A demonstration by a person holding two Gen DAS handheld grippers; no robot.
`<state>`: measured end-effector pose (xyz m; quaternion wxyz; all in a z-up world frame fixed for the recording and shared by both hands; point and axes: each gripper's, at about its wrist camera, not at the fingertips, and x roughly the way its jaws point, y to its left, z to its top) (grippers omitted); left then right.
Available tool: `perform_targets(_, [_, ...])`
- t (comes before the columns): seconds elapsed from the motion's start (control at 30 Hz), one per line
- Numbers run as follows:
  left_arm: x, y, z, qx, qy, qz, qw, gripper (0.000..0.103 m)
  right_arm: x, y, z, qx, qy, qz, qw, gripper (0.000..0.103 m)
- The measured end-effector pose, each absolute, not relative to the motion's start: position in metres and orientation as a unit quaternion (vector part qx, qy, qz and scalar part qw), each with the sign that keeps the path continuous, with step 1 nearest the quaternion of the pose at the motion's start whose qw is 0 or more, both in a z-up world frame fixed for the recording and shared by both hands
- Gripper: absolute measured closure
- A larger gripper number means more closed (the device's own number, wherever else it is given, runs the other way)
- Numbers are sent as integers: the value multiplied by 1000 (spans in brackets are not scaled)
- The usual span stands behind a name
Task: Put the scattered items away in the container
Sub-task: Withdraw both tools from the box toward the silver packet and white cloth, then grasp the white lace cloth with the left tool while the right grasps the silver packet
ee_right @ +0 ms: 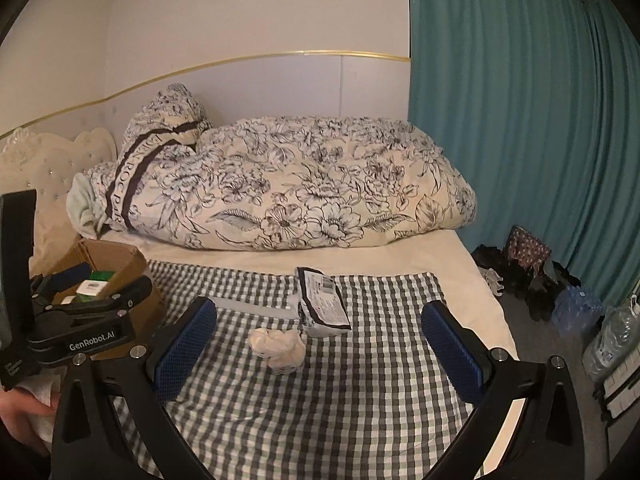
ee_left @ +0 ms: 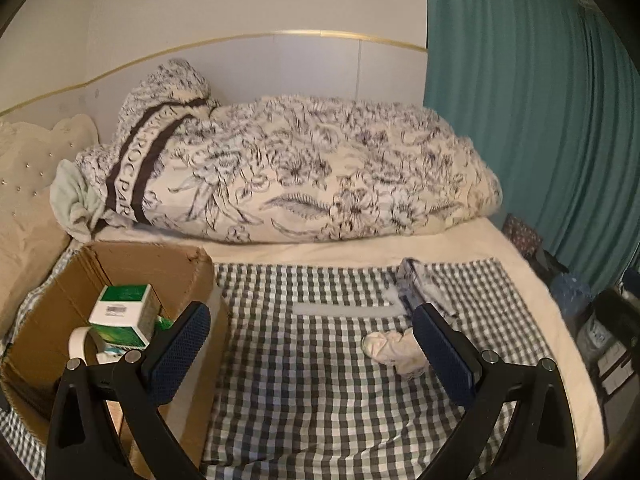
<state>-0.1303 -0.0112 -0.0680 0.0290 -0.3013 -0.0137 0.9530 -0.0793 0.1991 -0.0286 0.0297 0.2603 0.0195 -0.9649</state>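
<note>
A cardboard box (ee_left: 132,258) stands on the checked cloth (ee_left: 320,400) at the left and holds a green-and-white carton (ee_left: 124,312) and a white tape roll (ee_left: 78,340). My left gripper (ee_left: 316,356) is open and empty, with its left finger over the box's right wall. On the cloth lie a crumpled white sock (ee_right: 278,346), a grey-white packet (ee_right: 322,302) and a flat grey strip (ee_right: 256,306). Above the cloth my right gripper (ee_right: 320,348) hangs open and empty, just short of the sock. The right wrist view shows the left gripper (ee_right: 106,280) over the box (ee_right: 120,258).
A rolled floral duvet (ee_right: 300,192) fills the back of the bed, against the wall. A teal curtain (ee_right: 520,120) hangs at the right. Past the bed's right edge, bags (ee_right: 524,264) and water bottles (ee_right: 608,340) stand on the floor. A hand (ee_right: 20,412) holds the left gripper.
</note>
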Motion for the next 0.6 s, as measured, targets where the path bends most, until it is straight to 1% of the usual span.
perform_targets(0.17, [-147,-10,-88,-318,-21,947,29,0,-96,202,-45,273,11,-961,38,0])
perform_targets(0.37, [-166,-8,-111,-340,-32,940,25,0,-114,197,-68,290,27,-955,47,0])
perform_targets(0.6, [-190,4,-145,-374,-34,926,44,0,-140,206,-86,308,23,-951,34,0])
